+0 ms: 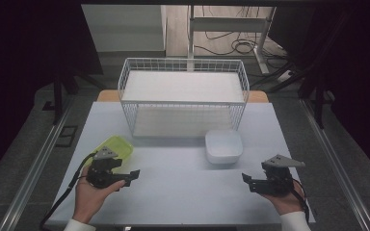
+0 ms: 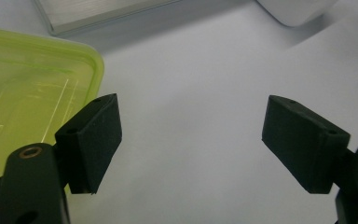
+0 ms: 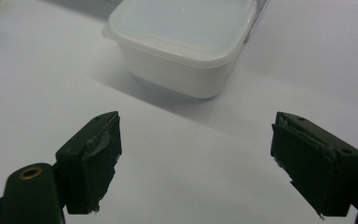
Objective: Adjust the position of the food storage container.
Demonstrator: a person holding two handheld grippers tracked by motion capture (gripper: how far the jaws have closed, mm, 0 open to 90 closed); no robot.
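A yellow-green lidded container [image 1: 113,146] lies on the white table at the left, just behind my left gripper [image 1: 131,177]. That gripper is open with nothing between its jaws; in the left gripper view the green container [image 2: 28,88] sits beside the left jaw, with the gripper [image 2: 191,140] over bare table. A white lidded container [image 1: 224,145] stands right of centre. My right gripper [image 1: 247,181] rests near the front right, open and empty. In the right gripper view the white container [image 3: 182,42] lies ahead of the gripper [image 3: 196,158], apart from it.
A white wire shelf rack [image 1: 183,96] with two tiers stands at the back of the table [image 1: 183,192]. Behind the table are a desk frame and cables on the floor. Metal rails run along both sides of the table.
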